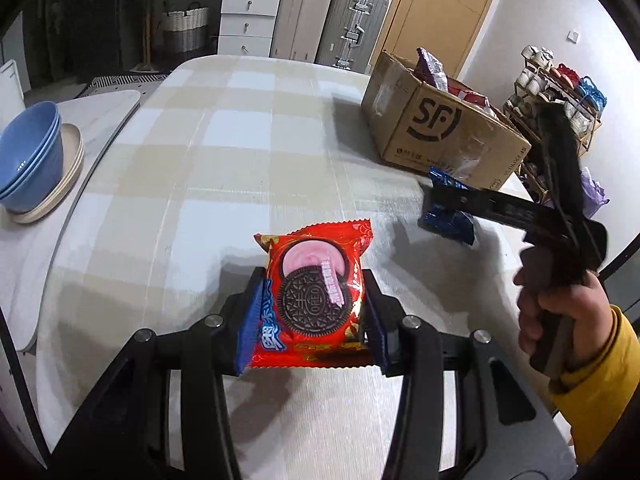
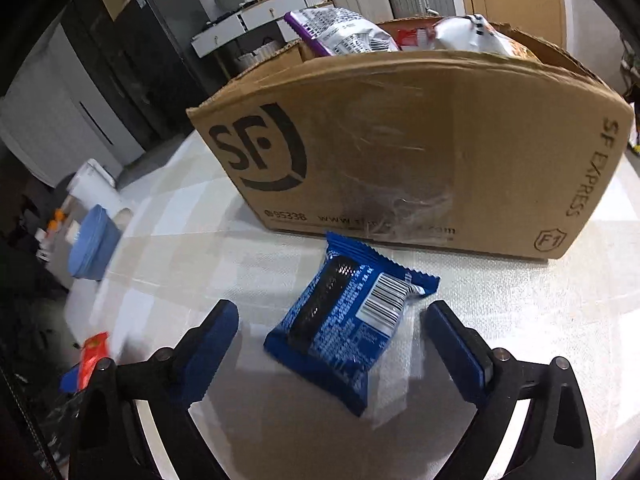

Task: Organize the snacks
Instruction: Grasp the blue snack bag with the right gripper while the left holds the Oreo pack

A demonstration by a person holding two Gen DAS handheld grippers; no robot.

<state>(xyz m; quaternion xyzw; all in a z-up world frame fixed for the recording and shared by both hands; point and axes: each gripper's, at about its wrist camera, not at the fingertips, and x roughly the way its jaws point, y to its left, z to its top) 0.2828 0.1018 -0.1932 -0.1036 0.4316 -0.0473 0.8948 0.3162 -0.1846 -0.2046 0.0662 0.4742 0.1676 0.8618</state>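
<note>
Gripping red Oreo pack [image 1: 316, 300]: left gripper [image 1: 314, 312]; right gripper [image 2: 332, 340], jaws wide, straddles blue pack [image 2: 344, 320] beside box [image 2: 420, 152].

Box [image 2: 400, 152] hides bags' [image 2: 344, 38] lower halves (text unreadable).

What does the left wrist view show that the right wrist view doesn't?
Left wrist only: the left gripper shut on the red Oreo packet, its front print readable, and the hand holding the right gripper. Right wrist only: the right gripper open around the blue snack packet, barcode up. Both: the brown SF cardboard box and the blue bowls.
</note>
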